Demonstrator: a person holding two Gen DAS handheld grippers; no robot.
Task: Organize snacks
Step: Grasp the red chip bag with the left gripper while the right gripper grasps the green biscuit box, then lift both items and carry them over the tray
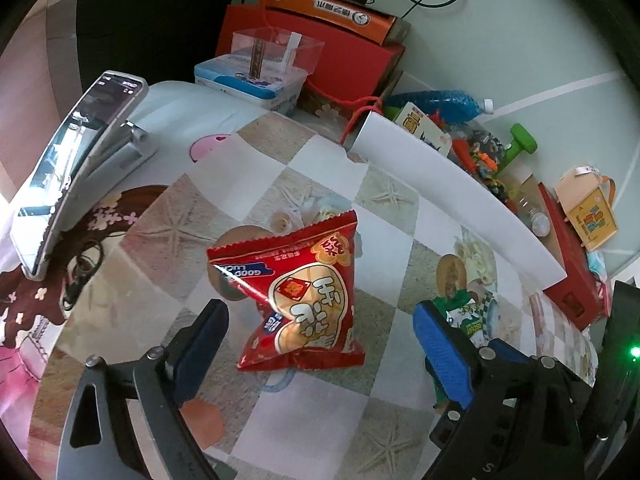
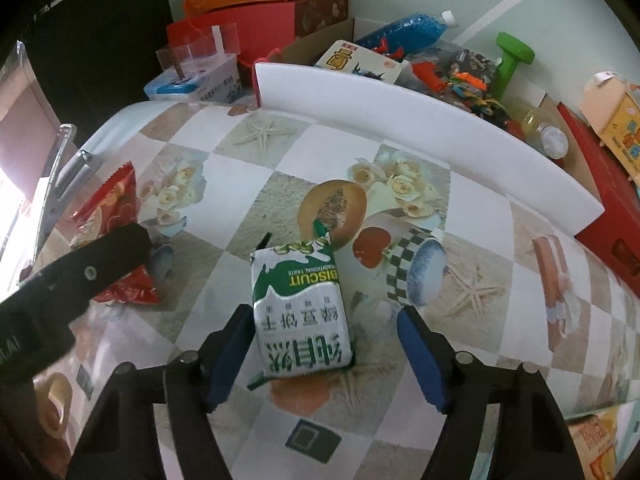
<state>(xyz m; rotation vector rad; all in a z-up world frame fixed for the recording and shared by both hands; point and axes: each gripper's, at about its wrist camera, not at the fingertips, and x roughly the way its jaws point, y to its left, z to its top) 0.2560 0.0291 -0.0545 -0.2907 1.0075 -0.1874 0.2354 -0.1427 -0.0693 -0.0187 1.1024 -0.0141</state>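
- the table [image 2: 280,152] wears a checked cloth printed with starfish, roses and fruit; a white board [image 2: 420,120] lines its far edge, boxes and toys piled beyond.
- two snacks lie on it: one red snack bag [image 1: 296,300], one green biscuit pack [image 2: 300,308].
- left gripper [image 1: 320,344] spread wide around the red bag, pads clear.
- right gripper [image 2: 324,356] spread around the biscuit pack, its left pad just beside it, not pinching.

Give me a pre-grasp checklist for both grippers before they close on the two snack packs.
1. Red snack bag lies between the left gripper fingers: ok.
2. Left pads pressing on the bag: not ok, gaps on both sides.
3. Green biscuit pack sits between the right gripper fingers: ok.
4. Biscuit pack centred: not ok, it sits close to the left-hand finger.
5. Both packs flat on the tablecloth: ok.
6. Drop-off spot for snacks: cannot tell.
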